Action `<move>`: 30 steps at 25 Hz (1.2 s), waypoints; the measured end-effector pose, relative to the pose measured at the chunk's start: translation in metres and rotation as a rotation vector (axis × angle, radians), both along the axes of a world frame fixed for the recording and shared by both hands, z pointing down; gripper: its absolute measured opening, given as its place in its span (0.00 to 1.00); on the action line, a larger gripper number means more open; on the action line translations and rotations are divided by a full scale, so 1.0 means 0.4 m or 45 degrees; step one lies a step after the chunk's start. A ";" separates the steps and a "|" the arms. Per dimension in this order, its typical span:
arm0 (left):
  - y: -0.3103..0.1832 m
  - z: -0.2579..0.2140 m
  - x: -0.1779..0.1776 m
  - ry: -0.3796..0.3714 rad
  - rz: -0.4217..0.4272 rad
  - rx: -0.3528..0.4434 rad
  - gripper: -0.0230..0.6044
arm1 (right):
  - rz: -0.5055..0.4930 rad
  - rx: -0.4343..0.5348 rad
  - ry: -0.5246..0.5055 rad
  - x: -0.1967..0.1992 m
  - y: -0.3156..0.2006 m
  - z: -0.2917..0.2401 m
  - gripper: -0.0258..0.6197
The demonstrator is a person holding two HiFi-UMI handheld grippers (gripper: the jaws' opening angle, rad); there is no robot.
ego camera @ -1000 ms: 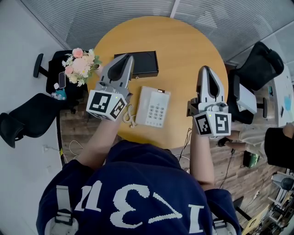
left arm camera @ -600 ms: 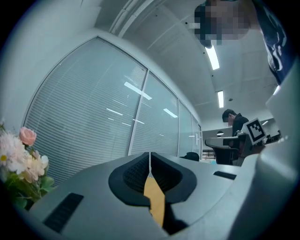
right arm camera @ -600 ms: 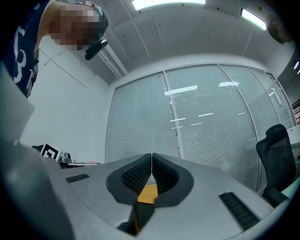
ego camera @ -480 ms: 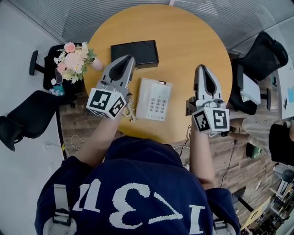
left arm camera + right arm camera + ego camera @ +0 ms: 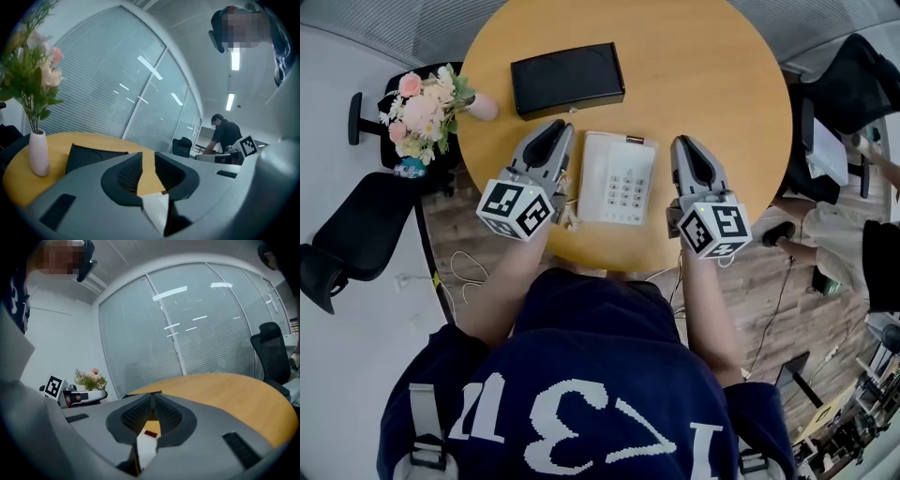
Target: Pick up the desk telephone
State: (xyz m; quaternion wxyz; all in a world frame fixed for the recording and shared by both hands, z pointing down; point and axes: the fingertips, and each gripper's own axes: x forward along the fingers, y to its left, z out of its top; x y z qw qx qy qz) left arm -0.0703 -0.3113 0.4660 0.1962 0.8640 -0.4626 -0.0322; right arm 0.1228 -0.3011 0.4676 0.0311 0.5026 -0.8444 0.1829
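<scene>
The white desk telephone (image 5: 621, 178) lies on the round wooden table (image 5: 722, 84), with its coiled cord (image 5: 570, 217) at its left side. My left gripper (image 5: 560, 128) (image 5: 148, 157) hovers just left of the phone, over the handset side. Its jaws have just been opening to a narrow gap, and nothing is between them. My right gripper (image 5: 682, 145) (image 5: 153, 397) is just right of the phone, shut and empty. Both point away from me, nearly level, and neither touches the phone.
A flat black box (image 5: 567, 80) (image 5: 91, 159) lies beyond the phone. A white vase (image 5: 483, 106) (image 5: 38, 152) with pink flowers (image 5: 420, 101) (image 5: 91, 378) stands at the table's left edge. Black office chairs (image 5: 356, 230) stand around the table. A person (image 5: 224, 133) is in the background.
Both grippers have come down towards the table and now flank the phone closely. The right one moved in towards the phone's right edge. The left jaws have parted slightly.
</scene>
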 end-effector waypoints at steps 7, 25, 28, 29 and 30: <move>0.061 0.182 0.073 -0.016 0.189 -0.295 0.44 | -0.058 -0.319 0.021 -0.010 0.068 0.249 0.28; 0.191 0.382 0.127 0.068 0.487 -0.824 0.54 | -0.243 -0.667 -0.180 -0.063 0.172 0.424 0.41; 0.187 0.386 0.131 0.063 0.537 -0.862 0.55 | -0.253 -0.695 -0.269 -0.077 0.169 0.426 0.41; 0.187 0.386 0.131 0.060 0.546 -0.869 0.55 | -0.246 -0.703 -0.302 -0.080 0.166 0.425 0.41; 0.187 0.386 0.130 0.057 0.550 -0.871 0.55 | -0.235 -0.707 -0.325 -0.080 0.163 0.425 0.41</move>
